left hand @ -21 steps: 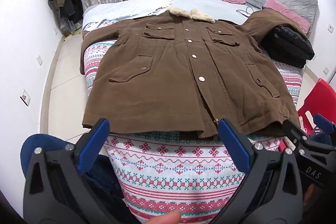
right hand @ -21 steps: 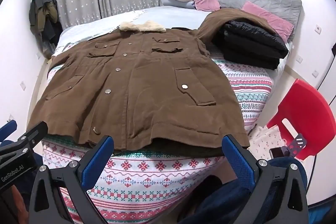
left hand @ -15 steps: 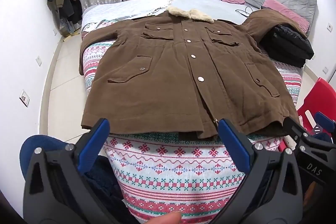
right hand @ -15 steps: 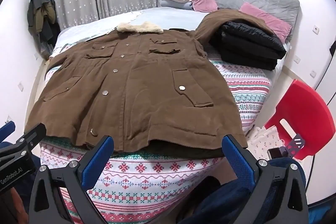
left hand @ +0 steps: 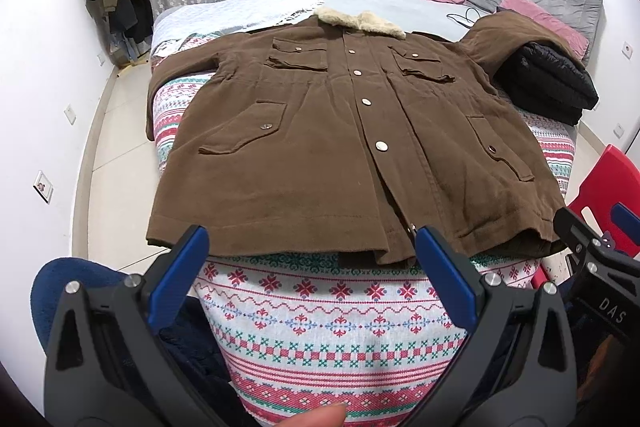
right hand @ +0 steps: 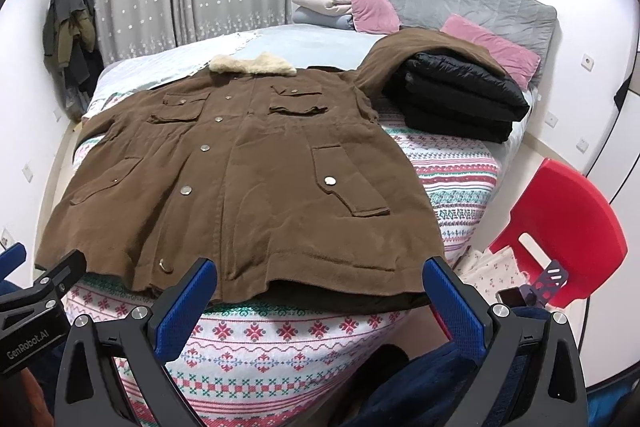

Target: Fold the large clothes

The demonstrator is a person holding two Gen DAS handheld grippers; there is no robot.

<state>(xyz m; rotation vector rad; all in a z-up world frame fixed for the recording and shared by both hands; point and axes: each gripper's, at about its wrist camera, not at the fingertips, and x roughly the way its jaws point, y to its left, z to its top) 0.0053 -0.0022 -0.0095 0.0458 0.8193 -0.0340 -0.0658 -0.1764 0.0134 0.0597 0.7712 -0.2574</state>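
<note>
Left gripper (left hand: pixel 308 259) spread fully wide, grasping nothing, hovering at lower frame just short of the hem of the brown coat (left hand: pixel 340 147). Right gripper (right hand: pixel 320 291) equally wide and empty, touching nothing. Coat spread flat, buttoned, across mid-frame on the bed (right hand: pixel 288 355).

Coat's right sleeve: the brown coat (right hand: pixel 248 187) runs its sleeve under the folded black jacket (right hand: pixel 460 99), cuff hidden.
Coat's left sleeve: drops over the bed's (left hand: pixel 320 307) left edge, cuff out of sight.
Red chair (right hand: pixel 568 223): cut by the frame edge in the left wrist view.
Fingertip (left hand: pixel 316 417): bottom edge, hand unseen.
</note>
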